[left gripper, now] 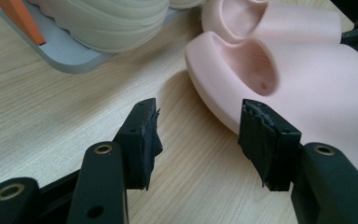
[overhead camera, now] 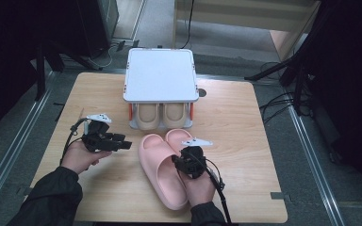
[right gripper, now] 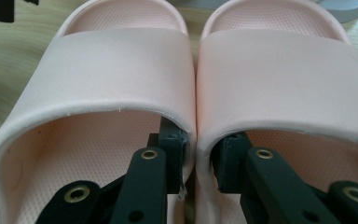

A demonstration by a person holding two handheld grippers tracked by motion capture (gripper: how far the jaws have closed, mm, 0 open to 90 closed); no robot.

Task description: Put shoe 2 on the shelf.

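High view: a light wooden table [overhead camera: 245,136] carries a grey-and-white shoe rack [overhead camera: 160,75] at its far middle, with a pair of beige slippers [overhead camera: 161,116] tucked on its lower shelf, toes pointing toward the near edge. Just near of the rack lies a pair of pink slippers [overhead camera: 162,169], side by side and touching, their length running from the rack toward the near edge and angled a little to the right.

The right gripper [overhead camera: 188,162] sits over the pink pair, the hand behind it coming in from the near edge. In the right gripper view its two black jaws reach into the slippers from the heel end, one inside each: one jaw is under the strap of the left pink slipper [right gripper: 102,74], the other under the strap of the right pink slipper [right gripper: 279,79]. The pads press the two adjoining inner walls together between them, so the pair is pinched at its middle seam.

The left gripper [overhead camera: 118,143] is held to the left of the pink pair, near it but apart, pointing right. In the left gripper view its jaws stand wide apart with only bare tabletop between them; the nearer pink slipper lies just beyond the right-hand pad [left gripper: 265,140].
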